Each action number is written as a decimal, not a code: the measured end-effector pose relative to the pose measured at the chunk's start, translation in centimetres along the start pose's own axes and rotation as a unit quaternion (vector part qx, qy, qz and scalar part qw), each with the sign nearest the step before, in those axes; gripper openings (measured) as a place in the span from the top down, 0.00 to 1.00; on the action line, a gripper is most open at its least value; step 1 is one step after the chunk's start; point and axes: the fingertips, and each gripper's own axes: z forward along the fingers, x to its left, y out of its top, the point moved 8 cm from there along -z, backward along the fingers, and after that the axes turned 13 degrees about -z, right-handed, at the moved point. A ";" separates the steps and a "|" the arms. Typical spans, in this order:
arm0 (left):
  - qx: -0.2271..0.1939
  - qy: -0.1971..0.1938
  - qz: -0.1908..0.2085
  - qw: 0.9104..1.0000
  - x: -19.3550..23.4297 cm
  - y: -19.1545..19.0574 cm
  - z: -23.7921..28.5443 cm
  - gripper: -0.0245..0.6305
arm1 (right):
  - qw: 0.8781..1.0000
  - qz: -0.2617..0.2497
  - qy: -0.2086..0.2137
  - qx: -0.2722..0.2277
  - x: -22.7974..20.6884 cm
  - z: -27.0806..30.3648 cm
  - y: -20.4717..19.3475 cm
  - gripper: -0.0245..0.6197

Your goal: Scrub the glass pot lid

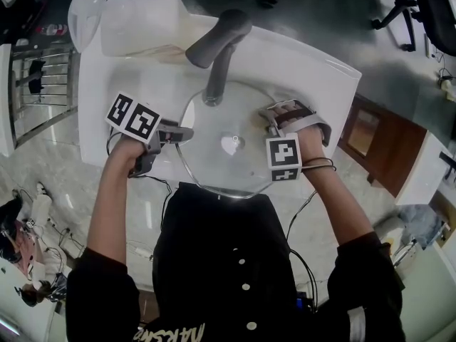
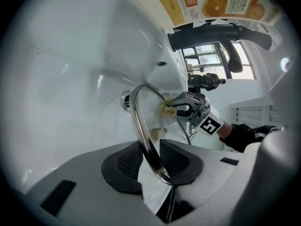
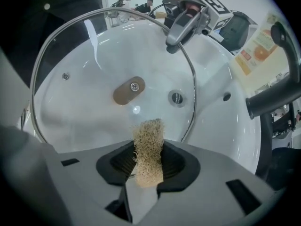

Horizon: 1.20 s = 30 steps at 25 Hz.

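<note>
Glass pot lid (image 1: 214, 123) hangs over the white sink (image 1: 317, 73), its rim pinched between my left gripper (image 2: 153, 163)'s jaws. My right gripper (image 3: 148, 166) clamps a fibrous scrub pad (image 3: 148, 147) over the glass. Pressing too hard could lever the rim out of that edge grip and drop the lid.
</note>
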 end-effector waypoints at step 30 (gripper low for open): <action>-0.001 0.017 0.000 1.000 -0.3 0.0 -0.1 0.77 | 0.953 -0.054 -0.257 -0.151 -8.8 -0.2 8.9 0.73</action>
